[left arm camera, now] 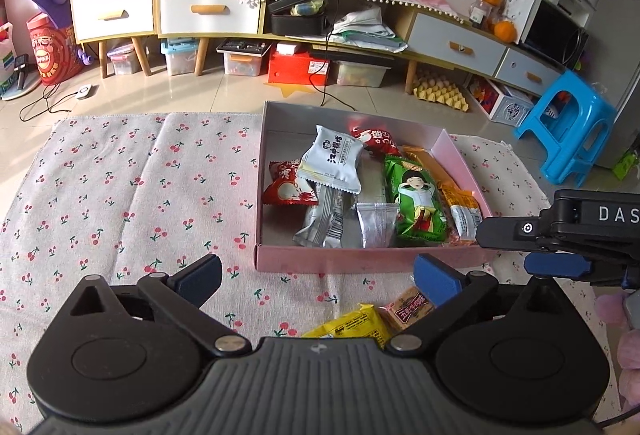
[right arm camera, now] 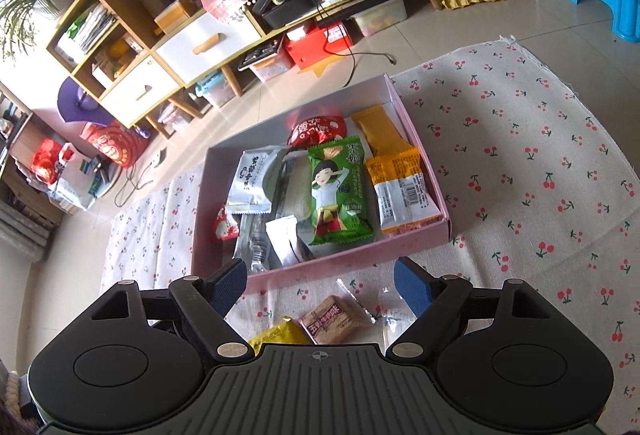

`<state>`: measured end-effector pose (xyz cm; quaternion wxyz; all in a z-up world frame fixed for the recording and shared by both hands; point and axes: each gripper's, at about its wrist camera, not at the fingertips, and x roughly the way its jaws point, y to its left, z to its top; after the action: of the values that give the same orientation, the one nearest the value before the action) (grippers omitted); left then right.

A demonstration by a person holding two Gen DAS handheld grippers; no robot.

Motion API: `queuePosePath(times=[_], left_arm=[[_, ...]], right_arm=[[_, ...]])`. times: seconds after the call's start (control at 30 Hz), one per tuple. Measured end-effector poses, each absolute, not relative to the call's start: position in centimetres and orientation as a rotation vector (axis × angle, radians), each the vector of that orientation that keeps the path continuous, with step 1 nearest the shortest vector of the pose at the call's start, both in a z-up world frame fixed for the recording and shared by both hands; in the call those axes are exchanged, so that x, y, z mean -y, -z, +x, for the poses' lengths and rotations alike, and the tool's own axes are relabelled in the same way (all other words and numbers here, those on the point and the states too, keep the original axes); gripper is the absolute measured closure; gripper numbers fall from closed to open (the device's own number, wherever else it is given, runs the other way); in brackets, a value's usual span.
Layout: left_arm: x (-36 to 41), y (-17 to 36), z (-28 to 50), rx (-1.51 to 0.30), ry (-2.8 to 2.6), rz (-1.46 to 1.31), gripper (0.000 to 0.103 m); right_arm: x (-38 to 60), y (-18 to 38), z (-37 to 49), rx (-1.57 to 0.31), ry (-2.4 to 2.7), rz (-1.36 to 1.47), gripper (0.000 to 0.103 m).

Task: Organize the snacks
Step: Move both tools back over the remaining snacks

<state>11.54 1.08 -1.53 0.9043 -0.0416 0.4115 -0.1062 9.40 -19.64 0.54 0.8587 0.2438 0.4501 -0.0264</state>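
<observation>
A pink box (left arm camera: 352,257) (right arm camera: 360,259) on the cherry-print cloth holds several snack packets: a green one (left arm camera: 416,199) (right arm camera: 340,191), grey ones (left arm camera: 332,165) (right arm camera: 254,181), red ones and orange ones (right arm camera: 402,183). A yellow packet (left arm camera: 356,323) (right arm camera: 276,333) and a brown clear-wrapped snack (left arm camera: 412,307) (right arm camera: 334,317) lie on the cloth in front of the box. My left gripper (left arm camera: 318,275) is open and empty above them. My right gripper (right arm camera: 320,285) is open and empty over the brown snack; it also shows in the left wrist view (left arm camera: 532,247).
The cloth (left arm camera: 120,195) covers the floor around the box. Behind it stand cabinets (left arm camera: 200,7), storage bins, a red box (left arm camera: 298,65), cables and a blue stool (left arm camera: 568,123).
</observation>
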Motion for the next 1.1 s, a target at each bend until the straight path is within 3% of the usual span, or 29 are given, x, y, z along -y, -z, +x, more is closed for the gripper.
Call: queuePosePath(times=[0.77, 1.1], left_arm=[[-3.7, 3.9, 7.8, -0.806, 0.254, 0.023, 0.001], [-2.7, 4.7, 7.4, -0.811, 0.336, 0.062, 0.001]], right_arm=[[18.8, 3.4, 5.4, -0.996, -0.028, 0.241, 0.019], [21.2, 3.8, 4.5, -1.028, 0.015, 0.265, 0.019]])
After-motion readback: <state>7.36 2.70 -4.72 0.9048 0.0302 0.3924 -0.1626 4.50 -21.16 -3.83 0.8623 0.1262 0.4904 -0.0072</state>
